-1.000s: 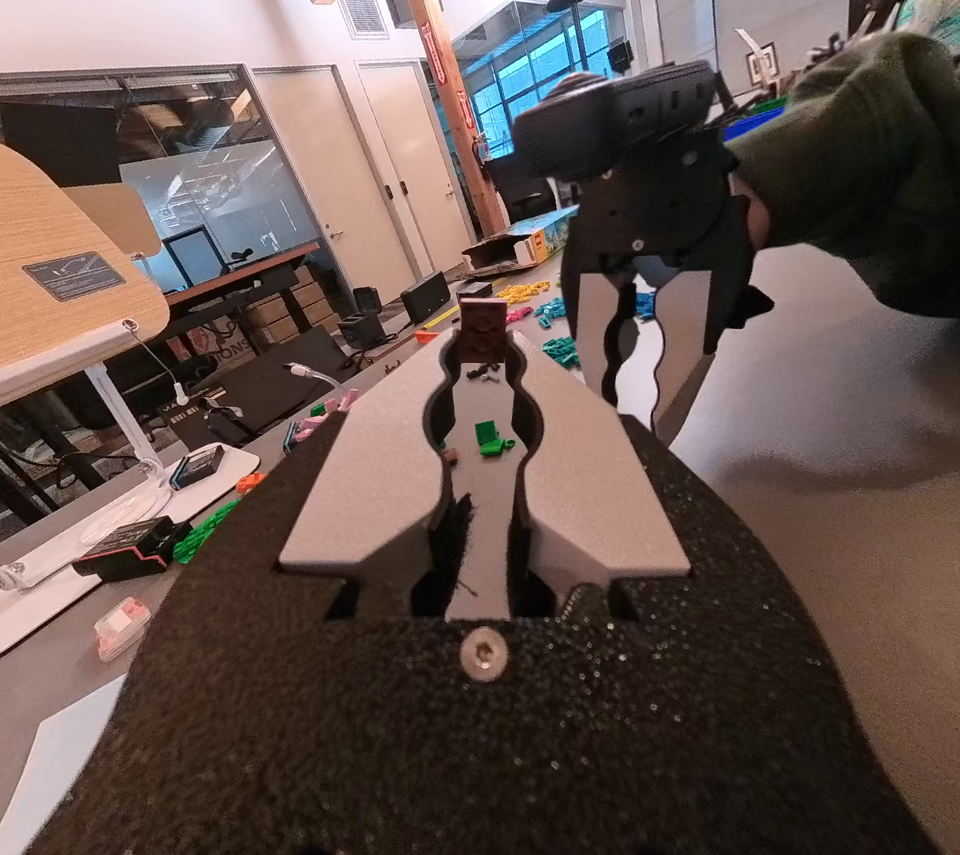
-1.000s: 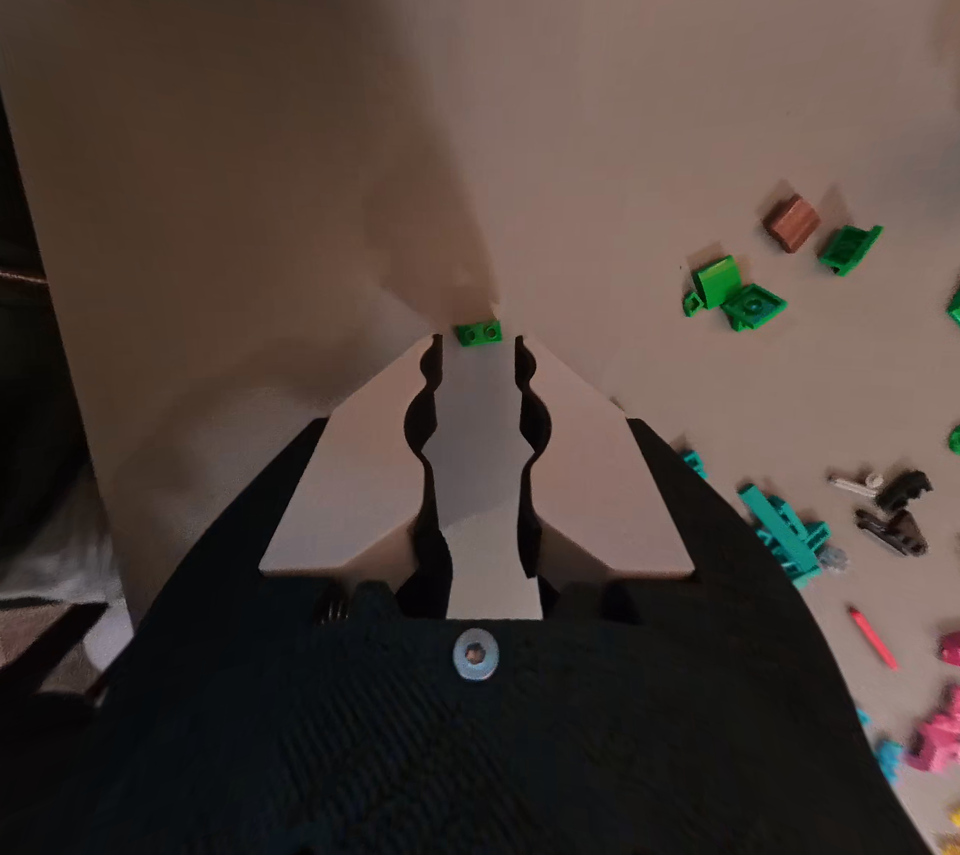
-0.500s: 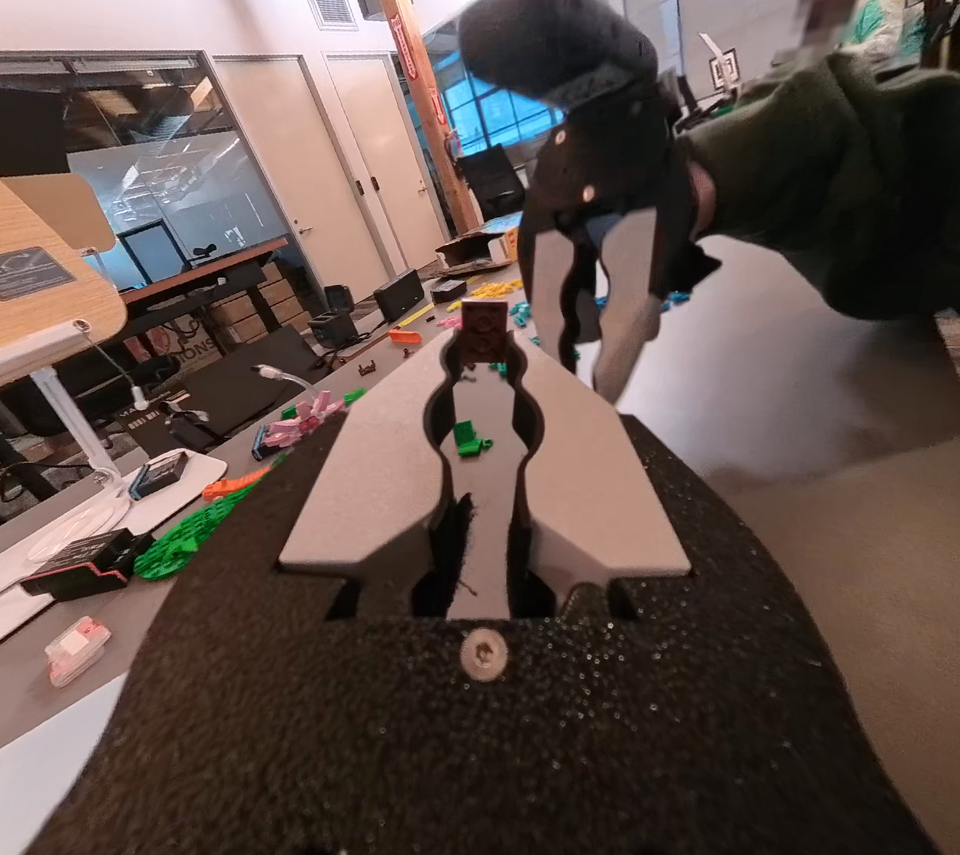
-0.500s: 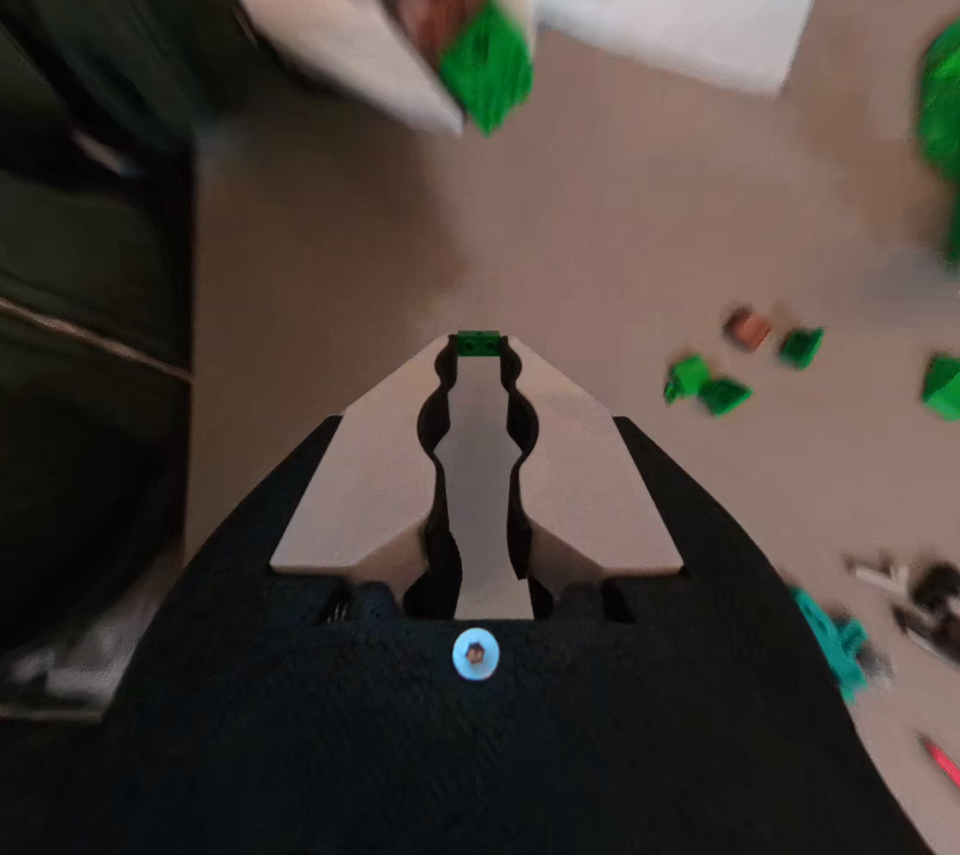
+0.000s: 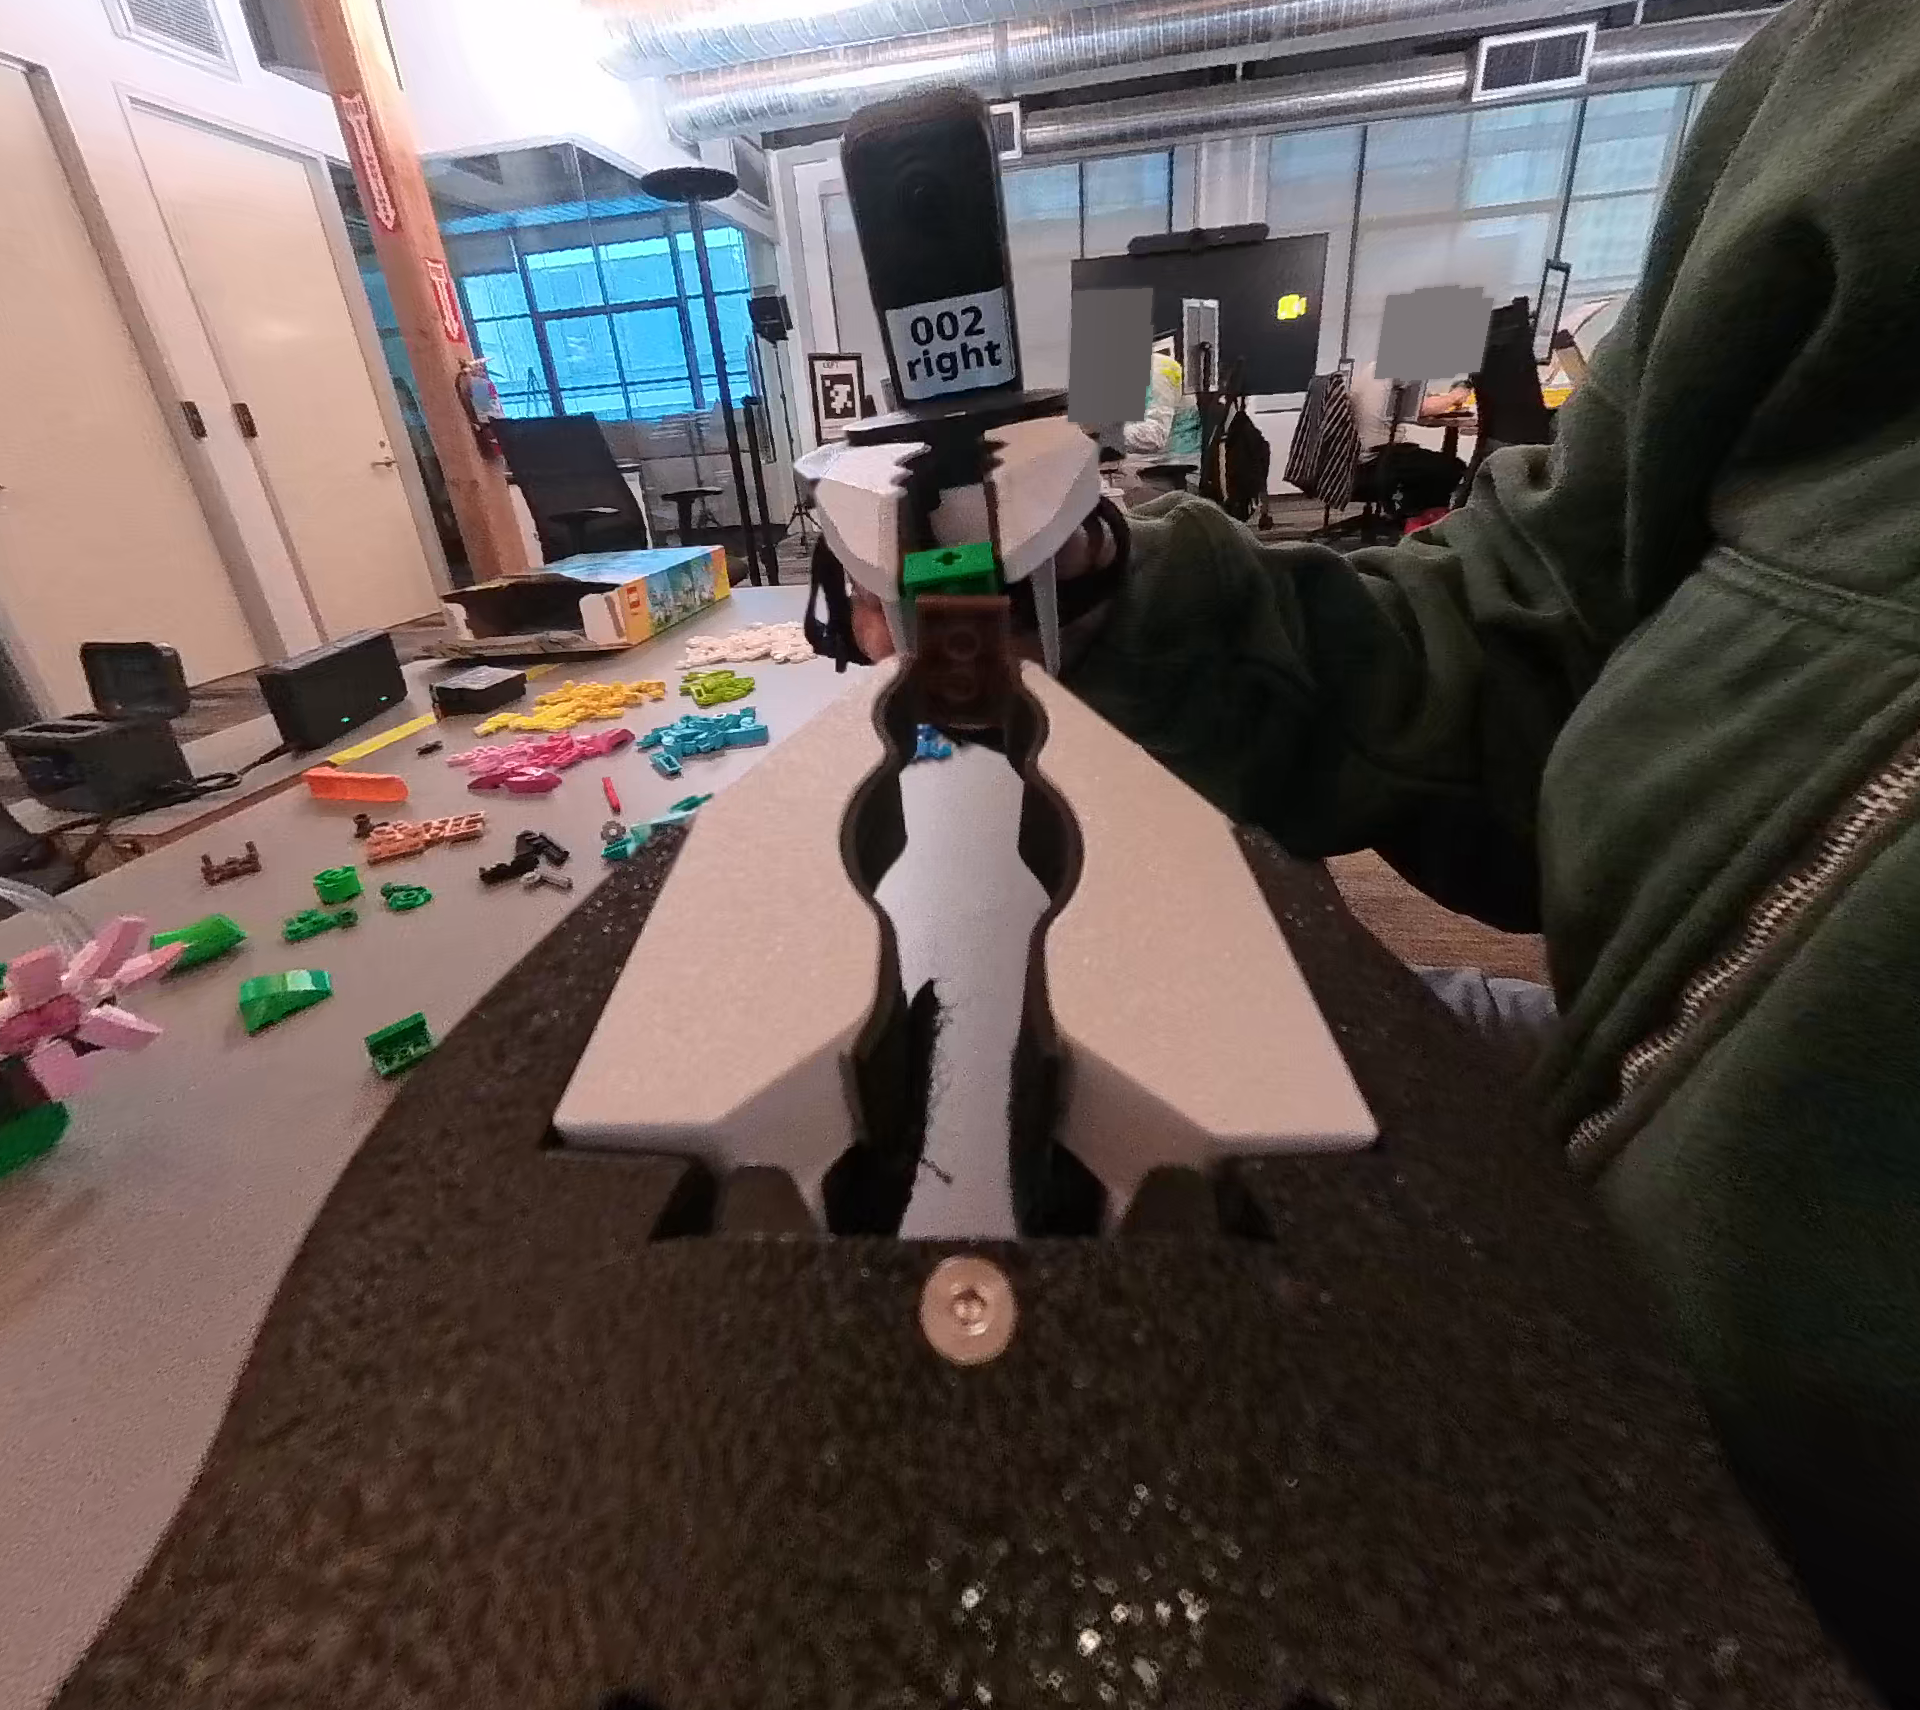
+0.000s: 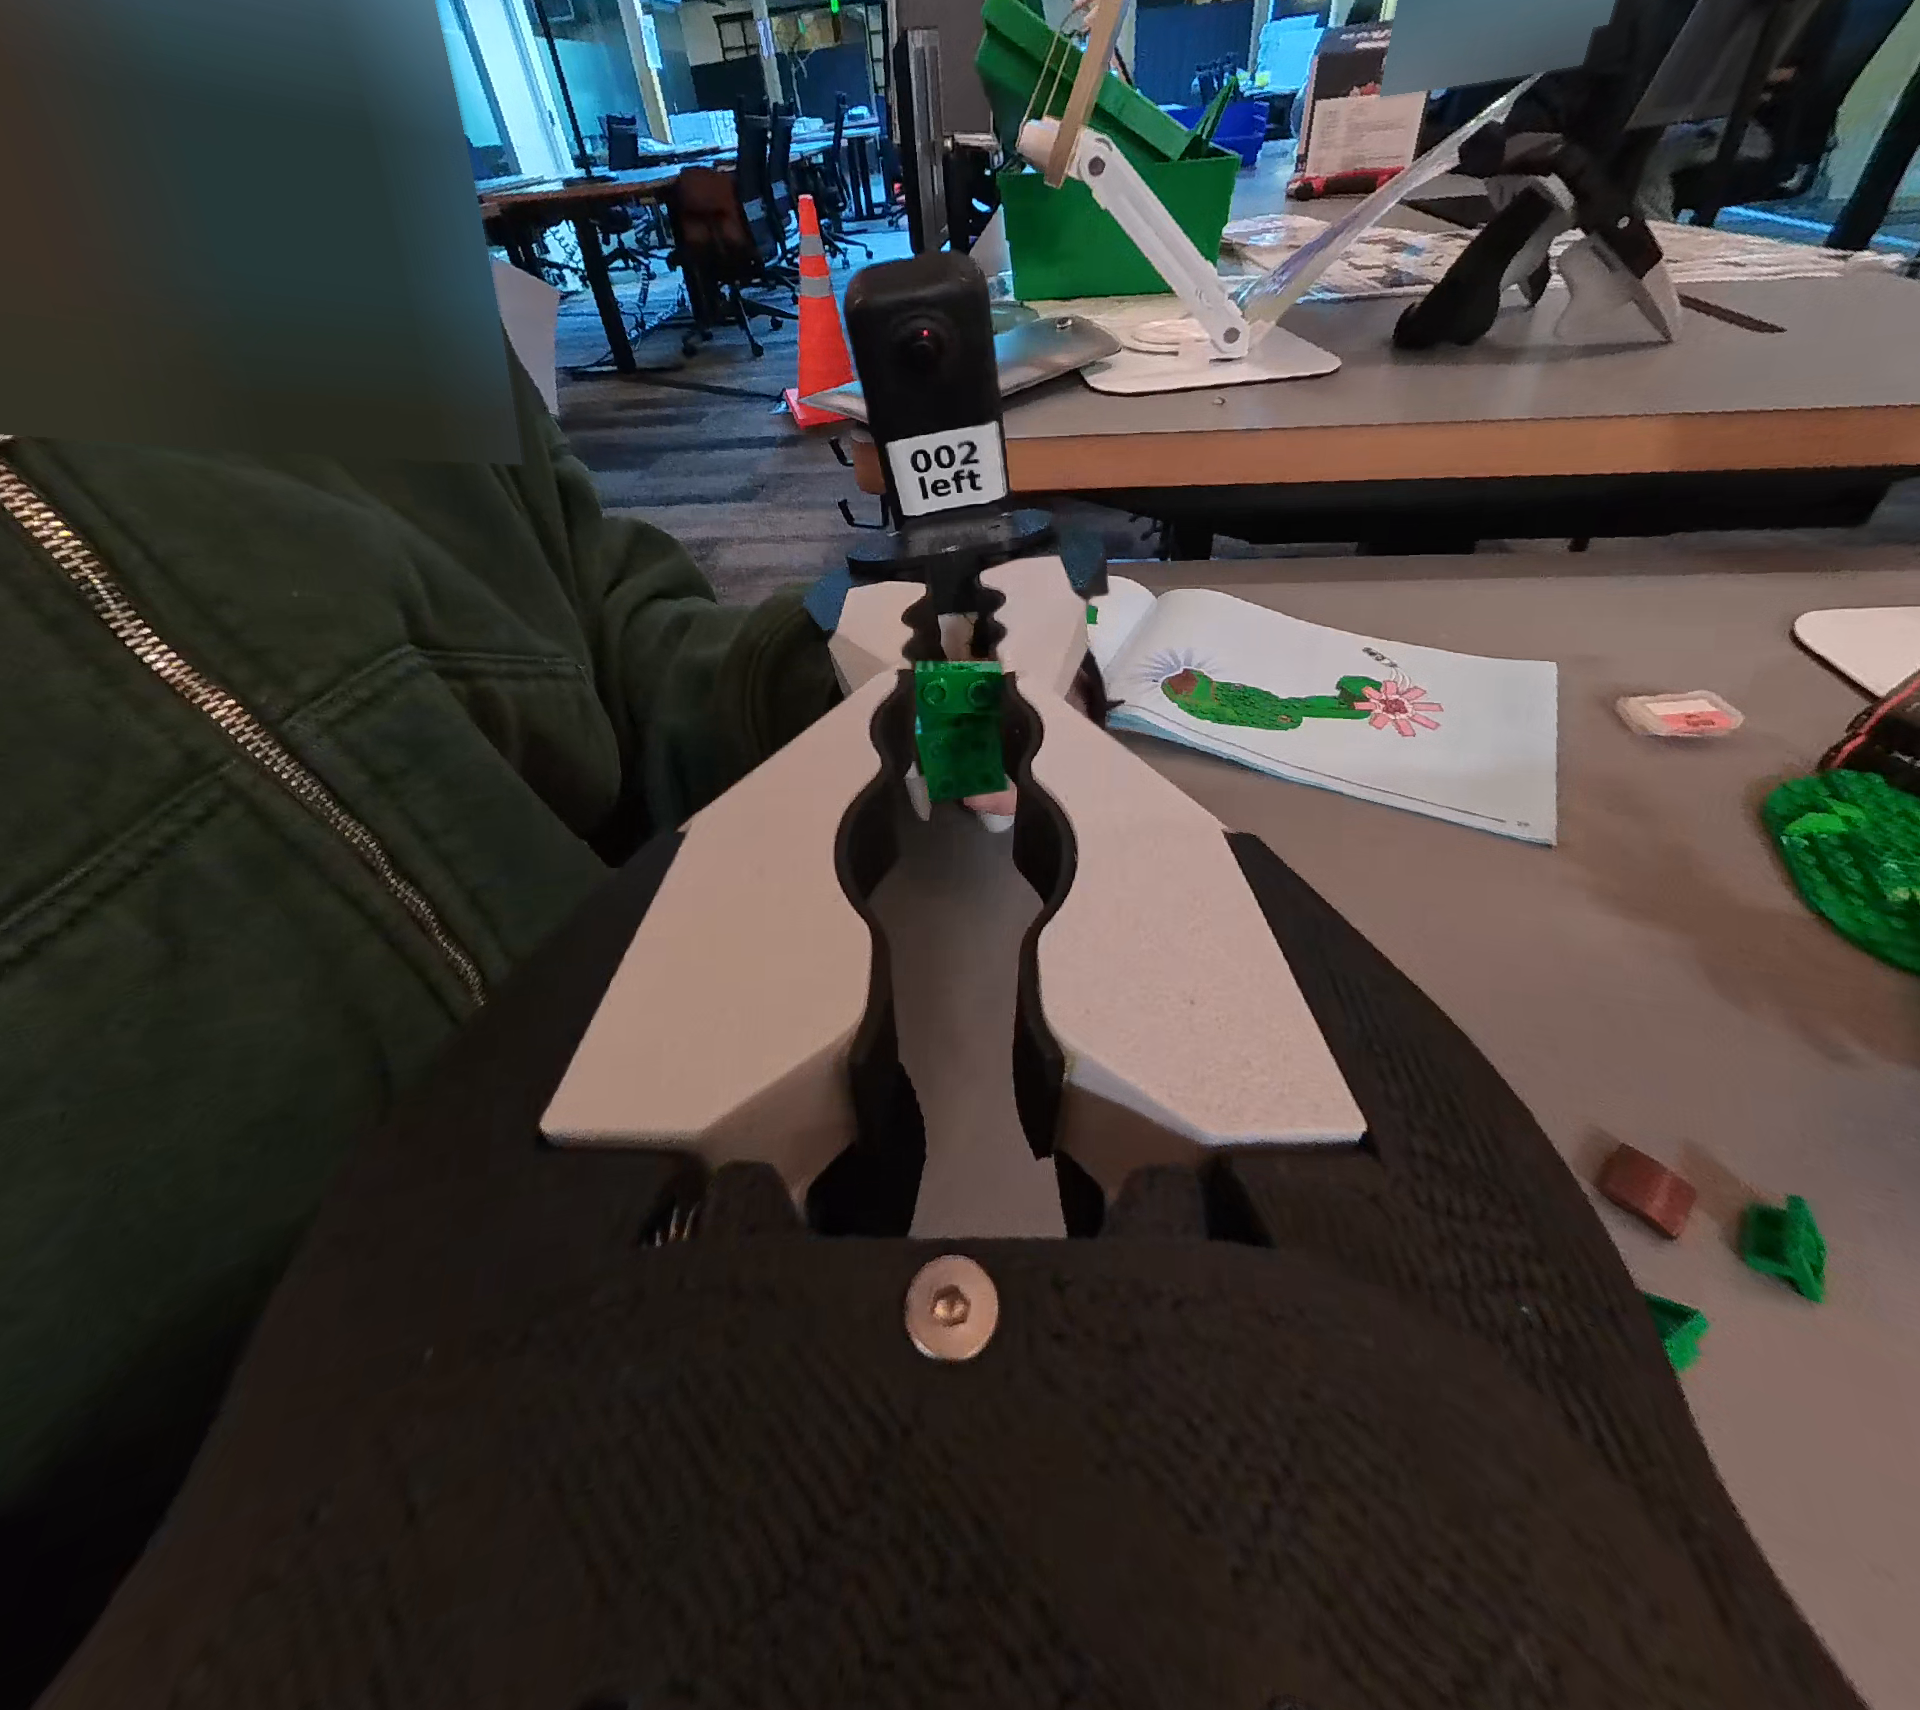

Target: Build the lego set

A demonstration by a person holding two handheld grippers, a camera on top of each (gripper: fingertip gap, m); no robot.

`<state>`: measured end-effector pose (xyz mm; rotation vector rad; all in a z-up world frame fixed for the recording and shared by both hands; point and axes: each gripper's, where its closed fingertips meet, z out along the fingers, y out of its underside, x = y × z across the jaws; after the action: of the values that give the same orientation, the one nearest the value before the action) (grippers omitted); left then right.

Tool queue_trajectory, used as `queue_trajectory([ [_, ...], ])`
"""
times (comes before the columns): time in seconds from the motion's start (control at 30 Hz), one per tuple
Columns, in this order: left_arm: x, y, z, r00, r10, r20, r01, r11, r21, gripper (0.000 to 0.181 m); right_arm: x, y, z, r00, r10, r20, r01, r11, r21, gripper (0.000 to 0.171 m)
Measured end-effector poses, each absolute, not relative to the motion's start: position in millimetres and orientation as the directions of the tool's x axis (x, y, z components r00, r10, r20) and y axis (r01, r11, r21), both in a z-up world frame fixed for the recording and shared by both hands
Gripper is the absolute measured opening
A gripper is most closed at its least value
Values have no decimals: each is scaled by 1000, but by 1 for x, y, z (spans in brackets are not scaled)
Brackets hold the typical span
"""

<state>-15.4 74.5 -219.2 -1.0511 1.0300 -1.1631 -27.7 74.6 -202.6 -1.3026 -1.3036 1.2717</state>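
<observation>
Left claw [image 5: 961, 684] grips the brown brick [image 5: 961, 658] at its tips; straight ahead, touching its far end, is the green brick [image 5: 948, 569] in the right claw [image 5: 951, 548].

Right claw [image 6: 956, 725] is clenched on that green brick [image 6: 956, 730]; the left claw [image 6: 951, 637] faces it, tips meeting, both bricks lengthwise on one line.

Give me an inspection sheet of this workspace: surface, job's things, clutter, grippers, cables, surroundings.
Surface: grey table, loose pieces scattered.
Job's things: brown brick and green brick held tip to tip above it; instruction booklet open; pink flower build at left edge.
Clutter: sorted yellow pieces, pink pieces, teal pieces; set box.
Grippers: left gripper shut on brown brick; right gripper shut on green brick.
Cables: nothing seen.
Surroundings: open office, orange traffic cone.
</observation>
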Motion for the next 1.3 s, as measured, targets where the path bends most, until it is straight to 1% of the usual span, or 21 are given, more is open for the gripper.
queue_trajectory([
  [0.13, -15, 75, -221, 102, -993, -59, 184, 77, -980, 14, -28, 74, -207, -64, 996, -65, 117, -57, -992, 14],
  [0.37, -15, 75, -223, 85, -996, -26, 183, 41, -982, 14, -27, 71, -210, -70, 997, -41, 94, -34, -995, 14],
  [0.57, -14, 74, -224, 65, -998, -15, 177, 26, -984, 14, -26, 73, -211, -34, 999, -17, 90, -14, -996, 14],
  [0.8, -11, 68, -225, 32, -999, -23, 165, 28, -986, 14, -23, 74, -213, -27, 999, -25, 106, -22, -994, 15],
  [0.9, -11, 73, -228, 61, -998, -15, 149, 23, -989, 14, -23, 71, -215, -46, 998, -37, 109, -32, -994, 14],
  [1.3, -8, 71, -232, 31, -1000, 4, 129, 0, -992, 14, -23, 71, -218, -41, 999, -33, 119, -28, -993, 15],
])
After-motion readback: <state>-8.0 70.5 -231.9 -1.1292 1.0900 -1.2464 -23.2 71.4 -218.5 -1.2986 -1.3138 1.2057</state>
